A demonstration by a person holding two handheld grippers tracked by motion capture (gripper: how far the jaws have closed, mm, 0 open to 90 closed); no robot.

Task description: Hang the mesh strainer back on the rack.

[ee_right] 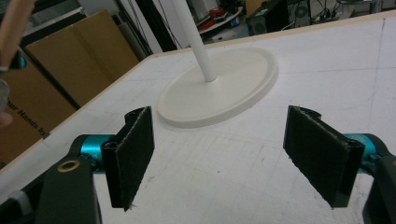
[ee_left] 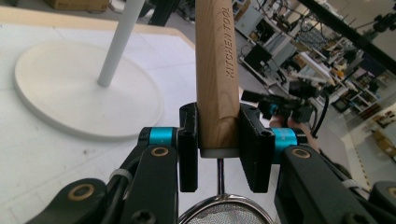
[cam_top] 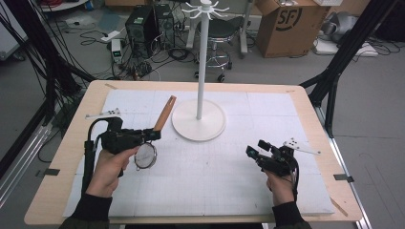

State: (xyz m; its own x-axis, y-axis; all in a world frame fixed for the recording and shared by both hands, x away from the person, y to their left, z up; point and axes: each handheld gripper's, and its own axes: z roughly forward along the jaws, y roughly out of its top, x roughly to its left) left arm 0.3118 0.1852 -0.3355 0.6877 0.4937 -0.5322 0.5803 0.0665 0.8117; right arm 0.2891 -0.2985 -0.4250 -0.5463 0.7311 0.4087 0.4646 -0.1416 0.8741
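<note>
Nearest the lens in the left gripper view, the left gripper point(ee_left: 218, 140) has its black fingers point(ee_left: 188, 144) clamped on the lower end of a wooden handle point(ee_left: 217, 70) stamped "KITCHEN TOOL"; below them a thin wire stem runs down to the round steel rim of a mesh strainer point(ee_left: 224, 212). From the high view the strainer point(cam_top: 145, 156) hangs beside the left hand point(cam_top: 109, 167), above the white mat of the worktop point(cam_top: 215, 162), with the handle slanting up and away toward the white hanging stand point(cam_top: 202, 62).

The work in hand looks like carrying the strainer to that stand, whose hooks spread out at the top of the pole. To do it well, I would keep the grip firm near the handle's lower end, since the sieve's weight hangs below and could swing. Raise it clear of the round base point(cam_top: 198, 120) before moving in, and turn the wrist so the handle's free tip meets a hook squarely. Whether the tip carries a hanging hole or loop I cannot tell.

The right gripper point(ee_right: 219, 154) rests near the worktop with its fingers wide apart and nothing between them, free to steady the pole if it rocks.

The strainer is small, with a pale, square-edged handle, a white collar at its base and fine silver mesh.
</note>
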